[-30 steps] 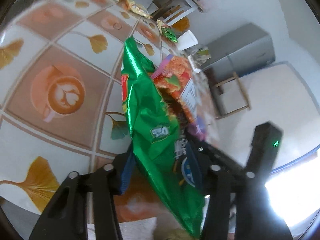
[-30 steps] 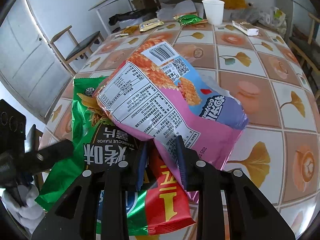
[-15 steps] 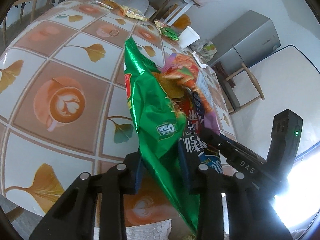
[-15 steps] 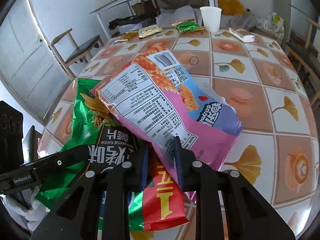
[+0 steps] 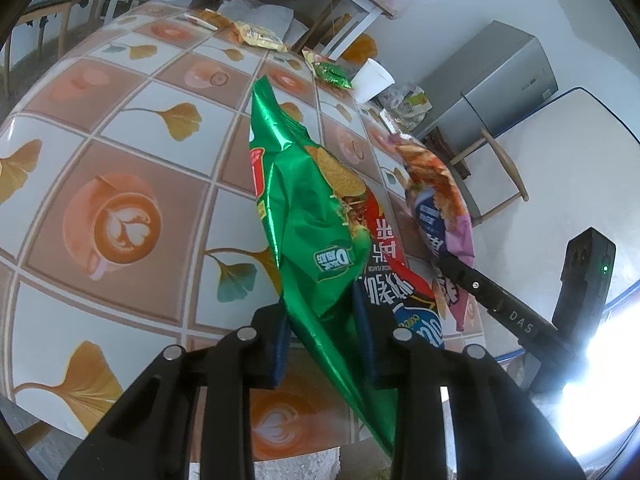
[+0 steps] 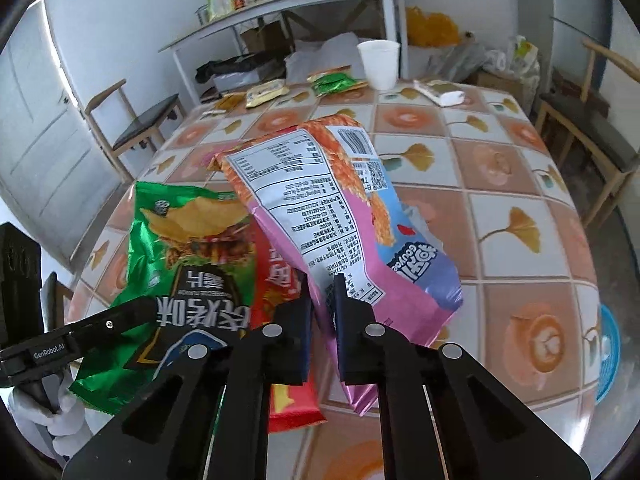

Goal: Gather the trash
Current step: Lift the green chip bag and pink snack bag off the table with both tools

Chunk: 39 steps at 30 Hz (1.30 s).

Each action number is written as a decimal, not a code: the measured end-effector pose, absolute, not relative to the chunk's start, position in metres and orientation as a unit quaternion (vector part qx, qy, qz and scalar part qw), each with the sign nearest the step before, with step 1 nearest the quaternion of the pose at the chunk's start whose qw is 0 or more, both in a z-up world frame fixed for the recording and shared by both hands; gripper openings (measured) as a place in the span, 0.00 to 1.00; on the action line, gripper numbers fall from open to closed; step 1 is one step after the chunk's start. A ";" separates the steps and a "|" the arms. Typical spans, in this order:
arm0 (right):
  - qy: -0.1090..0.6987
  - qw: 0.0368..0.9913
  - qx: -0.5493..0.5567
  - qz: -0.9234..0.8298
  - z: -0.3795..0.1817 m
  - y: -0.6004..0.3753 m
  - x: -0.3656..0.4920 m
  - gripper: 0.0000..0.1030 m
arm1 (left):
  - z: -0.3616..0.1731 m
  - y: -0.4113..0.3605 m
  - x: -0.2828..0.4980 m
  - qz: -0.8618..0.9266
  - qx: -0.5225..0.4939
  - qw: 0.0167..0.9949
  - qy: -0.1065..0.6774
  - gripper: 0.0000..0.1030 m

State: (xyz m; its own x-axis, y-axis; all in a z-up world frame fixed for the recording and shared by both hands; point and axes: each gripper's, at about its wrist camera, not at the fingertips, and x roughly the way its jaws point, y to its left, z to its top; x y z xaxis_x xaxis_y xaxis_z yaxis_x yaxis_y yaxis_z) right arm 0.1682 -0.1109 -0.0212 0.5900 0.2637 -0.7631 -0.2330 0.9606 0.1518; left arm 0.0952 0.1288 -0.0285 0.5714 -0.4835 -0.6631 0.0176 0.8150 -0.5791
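My left gripper (image 5: 324,336) is shut on a green chip bag (image 5: 308,216) and holds it upright above the tiled table (image 5: 120,168). The same green bag (image 6: 176,248) shows at the left of the right wrist view. My right gripper (image 6: 322,312) is shut on a pink snack bag (image 6: 340,216) and holds it above the table (image 6: 520,184), just right of the green bag. The pink bag (image 5: 440,208) and the right gripper's finger (image 5: 492,300) show at the right of the left wrist view.
At the table's far edge lie a yellow wrapper (image 6: 266,94), a small green packet (image 6: 336,82), a white paper cup (image 6: 380,64) and a white wrapper (image 6: 440,94). Wooden chairs (image 6: 136,128) stand left and right (image 6: 588,128). A shelf table (image 6: 288,8) stands behind.
Both bags have been lifted higher off the table and drawn back toward me. The pink bag has separated to the right of the green bag.
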 end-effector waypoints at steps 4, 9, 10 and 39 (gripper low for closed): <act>0.420 0.897 0.026 0.135 -0.013 -0.121 0.166 0.05 | -0.020 0.126 0.094 -0.150 -0.261 0.852 0.429 0.25; 0.404 0.904 0.039 0.135 0.001 -0.132 0.160 0.04 | -0.006 0.119 0.095 -0.160 -0.253 0.860 0.414 0.22; 0.402 0.905 0.042 0.136 0.002 -0.134 0.159 0.04 | -0.005 0.118 0.095 -0.161 -0.252 0.861 0.412 0.22; 0.356 0.925 0.084 0.105 0.032 -0.187 0.137 0.03 | 0.051 0.066 0.110 -0.176 -0.156 0.907 0.350 0.20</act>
